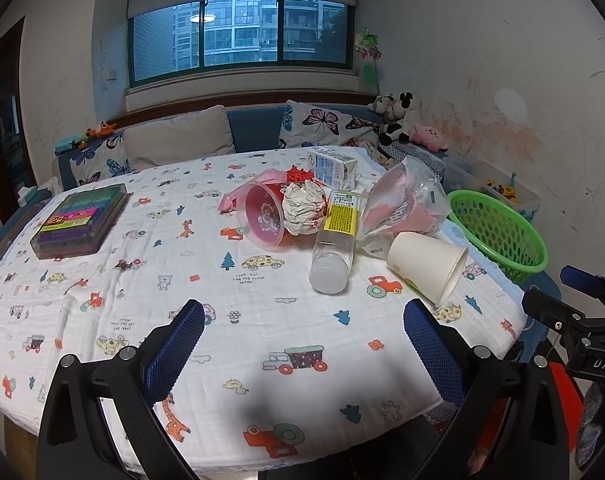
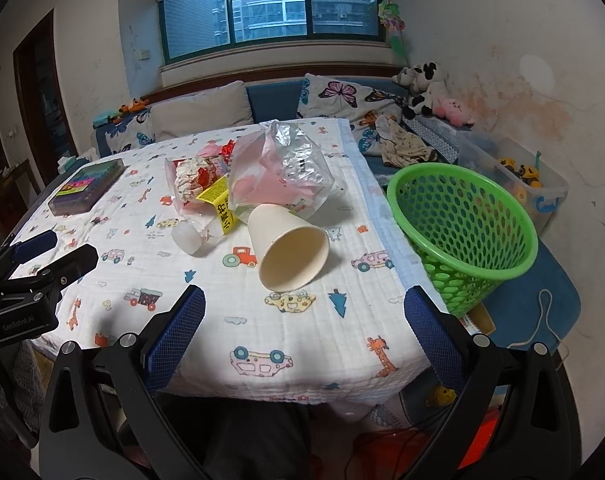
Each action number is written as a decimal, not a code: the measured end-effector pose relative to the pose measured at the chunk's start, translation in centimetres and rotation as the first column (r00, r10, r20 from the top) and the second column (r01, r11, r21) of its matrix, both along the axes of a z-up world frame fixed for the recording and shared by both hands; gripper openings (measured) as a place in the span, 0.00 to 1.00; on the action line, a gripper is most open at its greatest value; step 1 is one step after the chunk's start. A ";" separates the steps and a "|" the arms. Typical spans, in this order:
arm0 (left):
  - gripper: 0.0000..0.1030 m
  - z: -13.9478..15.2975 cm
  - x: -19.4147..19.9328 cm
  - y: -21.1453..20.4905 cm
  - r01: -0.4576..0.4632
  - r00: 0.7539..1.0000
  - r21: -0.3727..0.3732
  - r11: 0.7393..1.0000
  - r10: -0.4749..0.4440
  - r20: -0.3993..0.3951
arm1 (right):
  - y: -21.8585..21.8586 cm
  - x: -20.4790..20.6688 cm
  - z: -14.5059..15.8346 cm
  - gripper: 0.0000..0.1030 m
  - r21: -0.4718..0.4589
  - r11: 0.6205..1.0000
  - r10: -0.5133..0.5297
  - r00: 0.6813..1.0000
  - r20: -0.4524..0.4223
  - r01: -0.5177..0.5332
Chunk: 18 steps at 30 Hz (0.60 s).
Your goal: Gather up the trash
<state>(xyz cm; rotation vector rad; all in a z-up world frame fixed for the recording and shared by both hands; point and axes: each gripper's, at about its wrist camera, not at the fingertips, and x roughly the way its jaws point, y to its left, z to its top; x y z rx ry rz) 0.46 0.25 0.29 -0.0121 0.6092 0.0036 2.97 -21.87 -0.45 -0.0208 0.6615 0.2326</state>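
Both your tongs, left gripper (image 1: 303, 344) and right gripper (image 2: 304, 338), gape wide and empty near the table edge; paper cup (image 2: 288, 250) lies tipped left of the green basket (image 2: 468, 236).

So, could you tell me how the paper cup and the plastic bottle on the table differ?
The paper cup is opaque cream and tapered; the plastic bottle is clear, straight-sided, with a yellow label. The cup's mouth is open; the bottle wears a white cap. Both lie on their sides.

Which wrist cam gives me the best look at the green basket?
Right wrist: the green basket shows whole beside the table's right edge, its open mouth tilted toward the camera. Left wrist shows the basket smaller, at the table's far right, with its base hidden.
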 end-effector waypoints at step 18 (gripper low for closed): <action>0.94 -0.2 0.6 0.0 0.005 1.000 0.000 1.000 -0.005 -0.008 | 0.0 0.9 -0.3 0.96 0.006 1.000 0.007 1.000 -0.014 -0.007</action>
